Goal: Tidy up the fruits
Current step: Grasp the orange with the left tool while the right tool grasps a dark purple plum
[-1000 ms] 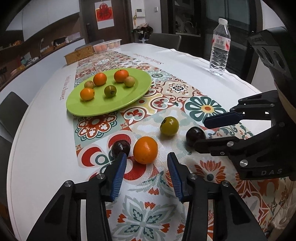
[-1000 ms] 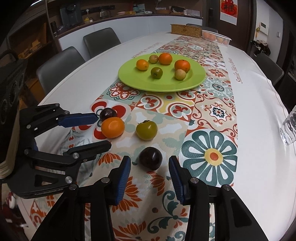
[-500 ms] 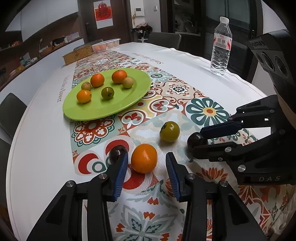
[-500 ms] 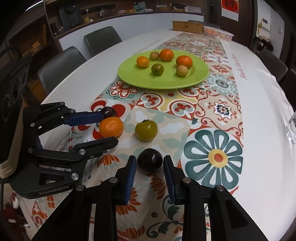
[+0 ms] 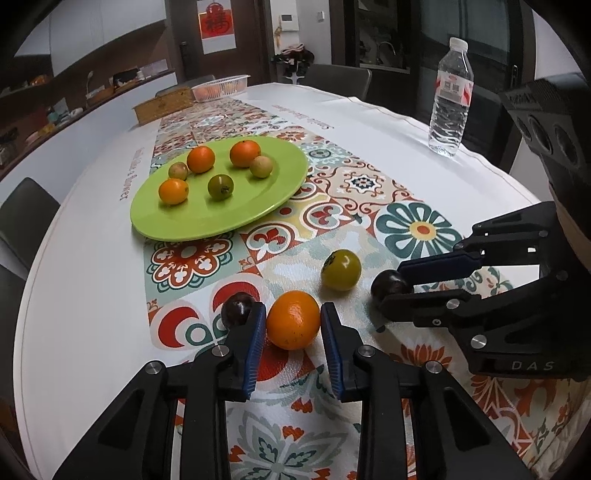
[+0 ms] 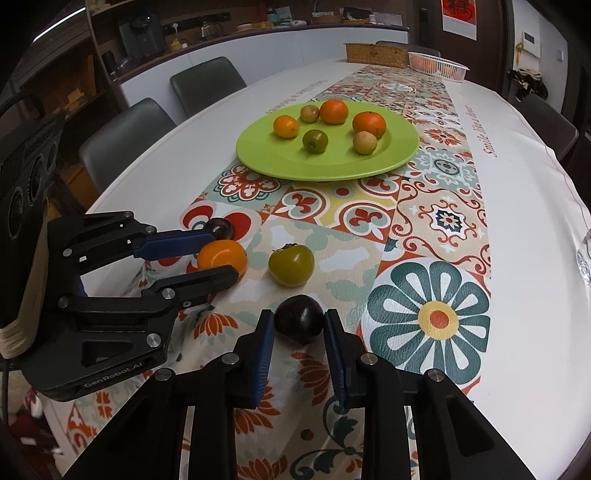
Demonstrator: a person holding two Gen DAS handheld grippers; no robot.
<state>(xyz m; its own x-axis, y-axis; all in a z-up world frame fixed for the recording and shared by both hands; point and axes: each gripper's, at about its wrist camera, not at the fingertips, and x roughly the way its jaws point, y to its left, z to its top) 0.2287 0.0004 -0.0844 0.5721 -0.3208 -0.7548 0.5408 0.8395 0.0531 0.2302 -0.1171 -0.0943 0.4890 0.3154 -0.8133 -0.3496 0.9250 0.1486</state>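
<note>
Your left gripper (image 5: 293, 326) carried the marking "GenRobot.AI" on its body, and your right gripper (image 6: 299, 325) showed "DAS". The patterned runner (image 6: 428, 229) bore the words "Smile" along its edge; the rest was too small to read. A red hanging (image 5: 218, 24) on the far wall held one Chinese character, and the water bottle (image 5: 450, 99) had a red-and-white label you could not read.

The green plate (image 6: 391, 162) held six fruits: three oranges, two pale small ones and a green one. A white basket (image 5: 221, 86) far back held orange fruit.

Your left fingers stood apart on either side of the orange (image 5: 293, 325), just beside it, on the surface. Your right fingers sat close against the dark plum (image 6: 299, 319); a firm clamp could not be told. A green persimmon (image 6: 291, 264) and a second plum (image 5: 238, 308) lay near.
</note>
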